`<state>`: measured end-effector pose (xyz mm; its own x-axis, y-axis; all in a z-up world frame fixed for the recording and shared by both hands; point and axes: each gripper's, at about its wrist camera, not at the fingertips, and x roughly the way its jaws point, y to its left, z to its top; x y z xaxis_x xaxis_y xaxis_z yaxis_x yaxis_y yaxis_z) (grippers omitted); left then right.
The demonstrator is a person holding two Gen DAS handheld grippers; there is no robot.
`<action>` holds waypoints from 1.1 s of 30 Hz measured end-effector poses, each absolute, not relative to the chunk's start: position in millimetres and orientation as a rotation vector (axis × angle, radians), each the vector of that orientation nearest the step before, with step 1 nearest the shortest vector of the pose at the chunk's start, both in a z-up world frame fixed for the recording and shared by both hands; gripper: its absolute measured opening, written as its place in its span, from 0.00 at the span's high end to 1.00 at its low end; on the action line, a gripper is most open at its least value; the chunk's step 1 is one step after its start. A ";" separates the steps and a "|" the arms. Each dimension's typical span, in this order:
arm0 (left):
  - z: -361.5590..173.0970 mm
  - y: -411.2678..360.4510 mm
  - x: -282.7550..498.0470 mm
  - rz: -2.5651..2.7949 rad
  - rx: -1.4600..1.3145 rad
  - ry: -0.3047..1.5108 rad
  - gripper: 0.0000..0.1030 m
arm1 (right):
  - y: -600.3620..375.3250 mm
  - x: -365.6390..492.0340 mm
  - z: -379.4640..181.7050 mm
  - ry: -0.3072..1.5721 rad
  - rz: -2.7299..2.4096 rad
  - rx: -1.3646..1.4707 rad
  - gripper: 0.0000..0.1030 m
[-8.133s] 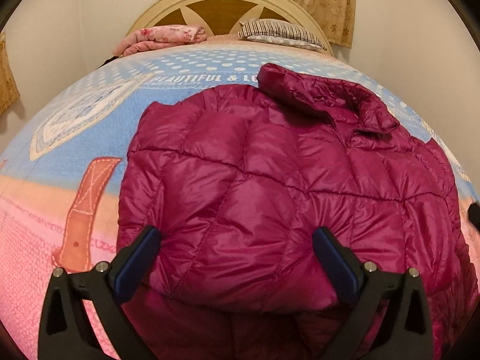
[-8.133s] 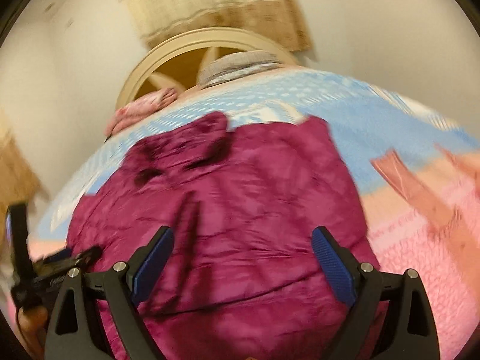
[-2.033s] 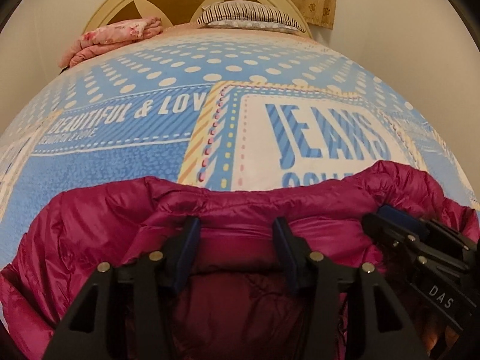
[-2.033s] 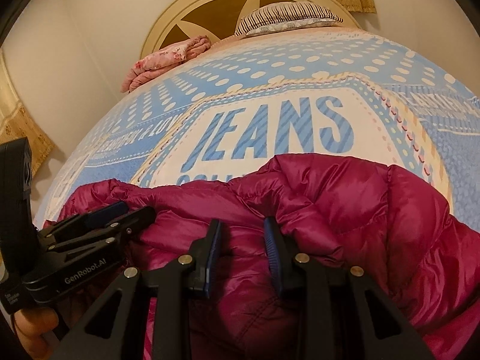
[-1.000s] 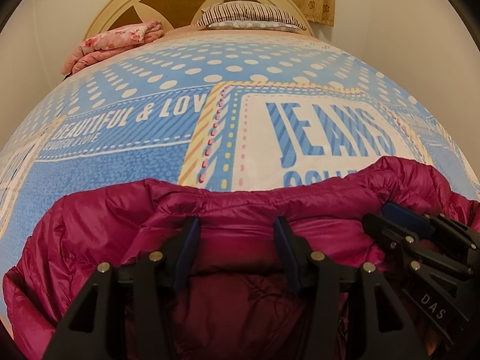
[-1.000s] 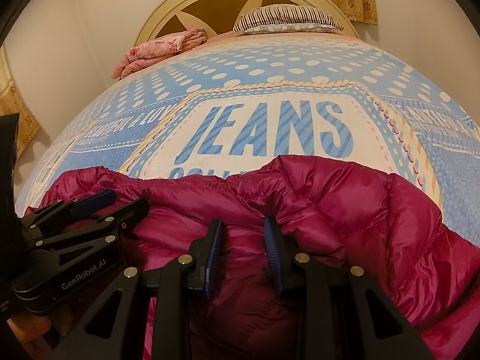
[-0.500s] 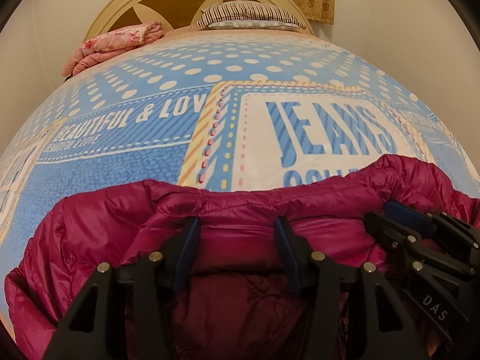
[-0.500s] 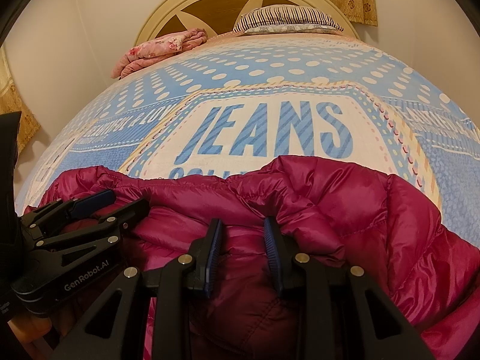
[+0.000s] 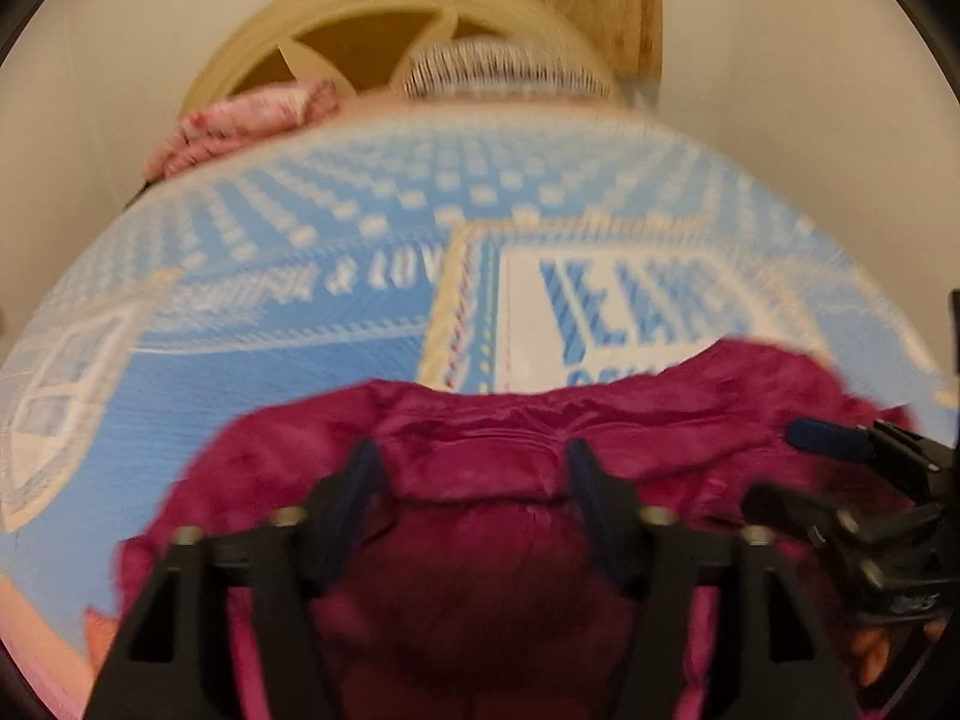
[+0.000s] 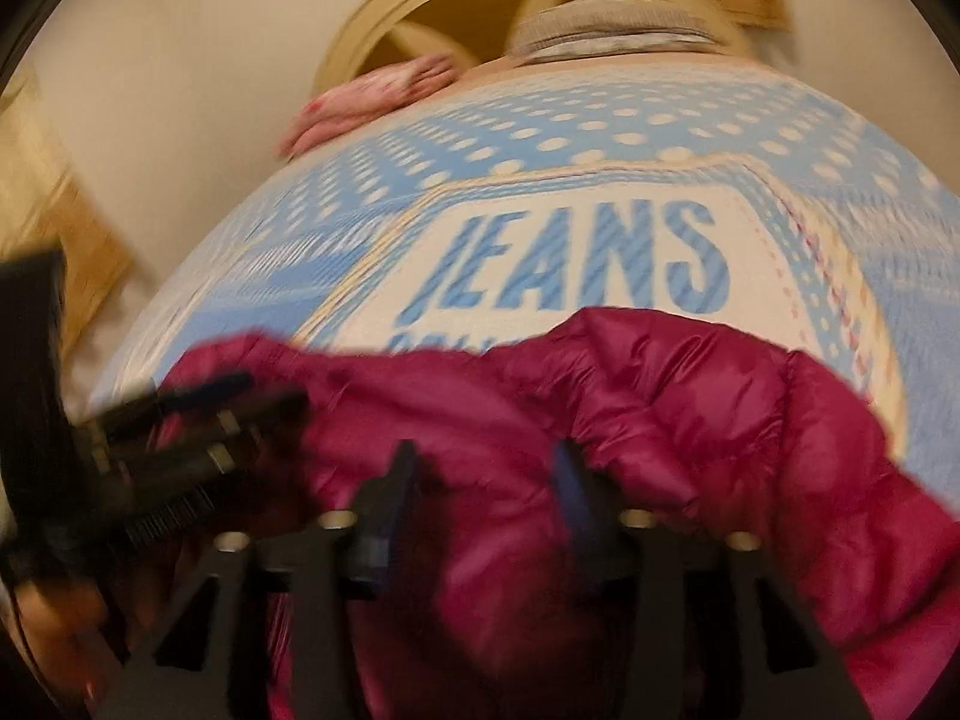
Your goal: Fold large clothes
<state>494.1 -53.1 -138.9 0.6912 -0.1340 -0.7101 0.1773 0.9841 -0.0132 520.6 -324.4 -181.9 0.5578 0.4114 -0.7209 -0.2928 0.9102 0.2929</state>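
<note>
A magenta quilted puffer jacket (image 9: 492,438) lies bunched on the blue patterned bedspread (image 9: 288,354); it also shows in the right wrist view (image 10: 690,408). My left gripper (image 9: 471,480) has its jaws spread wider than before, with the jacket's folded edge lying between them. My right gripper (image 10: 483,474) also has its jaws parted over the jacket's edge. Each gripper shows in the other's view, the right one (image 9: 840,480) and the left one (image 10: 198,426), side by side. Both views are motion-blurred.
The bedspread (image 10: 600,150) carries a white "JEANS" panel (image 10: 576,264). A cream headboard (image 9: 360,42), a striped pillow (image 9: 504,69) and a folded pink blanket (image 9: 240,126) are at the far end. Walls rise on both sides.
Both grippers' jaws have widened from a narrow grip on the jacket's edge. Both cameras have pulled back and up, and the views are now blurred.
</note>
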 end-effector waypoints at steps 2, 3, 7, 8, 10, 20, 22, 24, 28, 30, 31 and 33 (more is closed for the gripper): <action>-117.1 -38.0 460.6 -0.169 0.078 0.706 0.09 | -333.2 494.6 -156.6 0.854 0.465 0.134 0.06; -109.8 -31.8 444.7 -0.165 0.097 0.677 0.06 | -339.2 481.7 -146.1 0.836 0.474 0.129 0.06; -97.8 2.3 371.8 -0.177 0.143 0.653 0.02 | -374.0 419.4 -114.3 0.826 0.447 0.161 0.06; -98.6 10.2 359.3 -0.179 0.141 0.667 0.02 | -381.8 406.3 -112.7 0.824 0.442 0.165 0.06; -102.8 32.5 326.4 -0.184 0.118 0.685 0.02 | -402.2 364.8 -109.9 0.830 0.406 0.171 0.06; -153.6 124.4 163.7 -0.133 -0.020 0.799 0.02 | -470.1 162.7 -158.9 0.930 0.277 0.284 0.06; -166.0 122.6 144.0 -0.157 -0.040 0.833 0.02 | -476.9 135.9 -169.1 0.938 0.232 0.307 0.06; -175.5 115.9 132.9 -0.187 -0.043 0.854 0.02 | -480.7 110.7 -179.6 0.943 0.200 0.342 0.06; -185.7 99.5 123.8 -0.215 -0.045 0.864 0.02 | -473.8 81.0 -188.6 0.922 0.176 0.316 0.06; -189.6 93.8 123.1 -0.232 -0.049 0.867 0.03 | -470.1 73.8 -189.9 0.927 0.190 0.314 0.06; -191.7 93.2 121.8 -0.241 -0.060 0.872 0.04 | -467.8 69.8 -190.8 0.926 0.192 0.311 0.06; -198.9 95.3 121.2 -0.293 -0.117 0.908 0.13 | -465.9 65.9 -191.7 0.922 0.215 0.323 0.10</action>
